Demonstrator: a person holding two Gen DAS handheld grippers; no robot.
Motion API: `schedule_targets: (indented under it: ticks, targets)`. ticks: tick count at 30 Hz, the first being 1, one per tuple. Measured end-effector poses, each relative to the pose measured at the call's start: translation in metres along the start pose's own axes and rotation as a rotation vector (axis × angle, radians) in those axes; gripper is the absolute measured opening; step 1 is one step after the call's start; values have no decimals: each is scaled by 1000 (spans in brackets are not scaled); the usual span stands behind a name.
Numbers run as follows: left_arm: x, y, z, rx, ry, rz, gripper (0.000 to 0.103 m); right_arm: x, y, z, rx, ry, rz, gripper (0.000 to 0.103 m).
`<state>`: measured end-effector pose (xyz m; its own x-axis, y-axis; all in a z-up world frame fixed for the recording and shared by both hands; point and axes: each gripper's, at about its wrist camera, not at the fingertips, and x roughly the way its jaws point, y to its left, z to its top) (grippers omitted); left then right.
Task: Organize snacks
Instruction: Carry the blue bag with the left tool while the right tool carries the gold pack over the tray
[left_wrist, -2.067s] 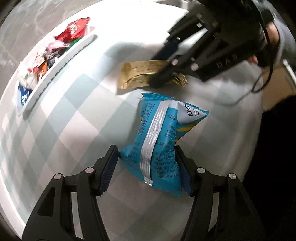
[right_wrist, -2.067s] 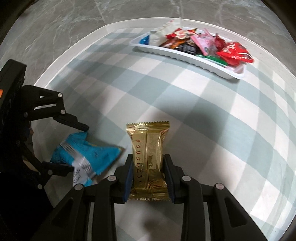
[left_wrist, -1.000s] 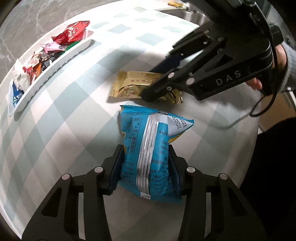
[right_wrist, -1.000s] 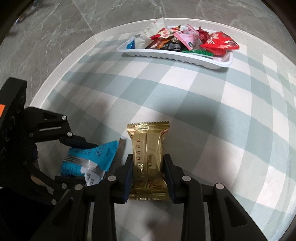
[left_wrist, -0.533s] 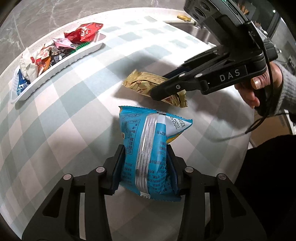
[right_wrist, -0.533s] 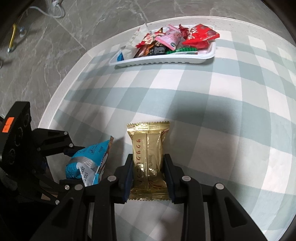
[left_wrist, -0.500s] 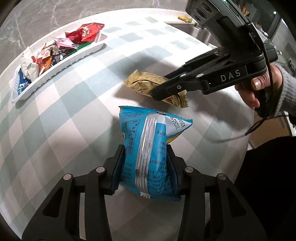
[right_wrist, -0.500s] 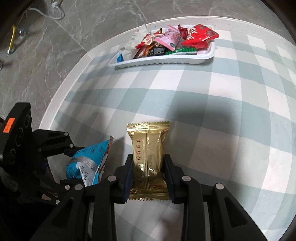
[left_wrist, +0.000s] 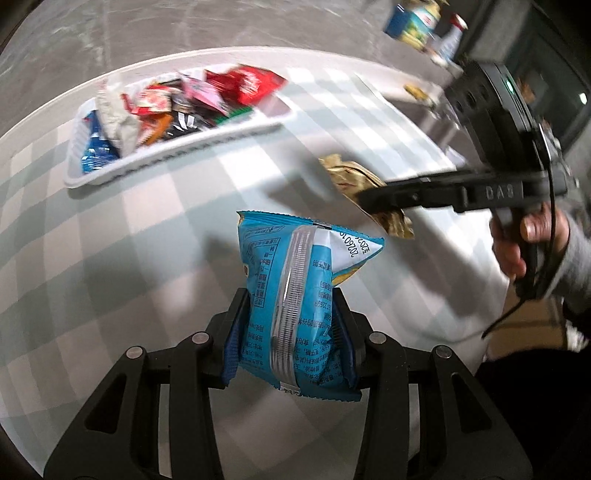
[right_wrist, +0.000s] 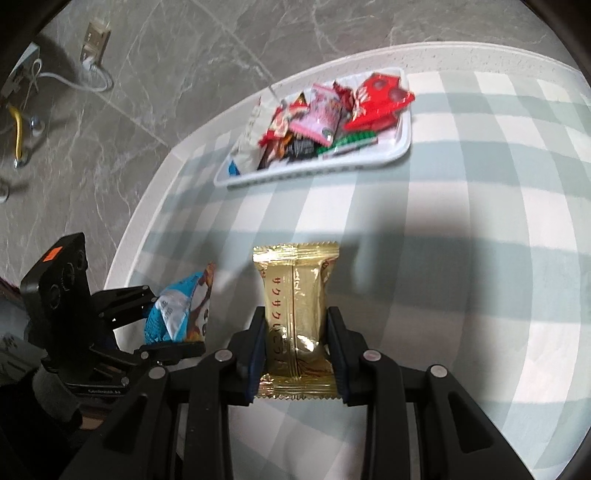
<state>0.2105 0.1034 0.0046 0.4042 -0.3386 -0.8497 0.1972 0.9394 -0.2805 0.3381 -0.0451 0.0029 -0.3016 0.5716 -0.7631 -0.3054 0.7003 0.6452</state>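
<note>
Mid-carry: left gripper (left_wrist: 288, 332) clamped the blue packet (left_wrist: 303, 295), right gripper (right_wrist: 297, 354) pinched the gold packet (right_wrist: 295, 314), both clear of the table, white tray (right_wrist: 369, 158) at 12 o'clock; next move likely release over it.

- checked tablecloth (right_wrist: 461, 206) on round table
- grey marble floor (right_wrist: 166, 55)
- wall socket (right_wrist: 94, 40), white cable (right_wrist: 74, 83) plugged in
- yellow cable (right_wrist: 17, 129)
- blurred bottles (left_wrist: 424, 22) far behind

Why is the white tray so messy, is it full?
Pretty full. The white tray is heaped with wrappers, red, pink, white and dark, some poking above its rim.
</note>
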Motion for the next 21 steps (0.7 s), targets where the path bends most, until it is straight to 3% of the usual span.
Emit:
schedule_targets:
  ticks: [9,21]
  targets:
    - [-13,49,48,-135,-78,16,40,-6,0,51,29,-73,5,34]
    - [-3,106,128,-217,-126,78,40,14,-5,132,46,-132,-25,34]
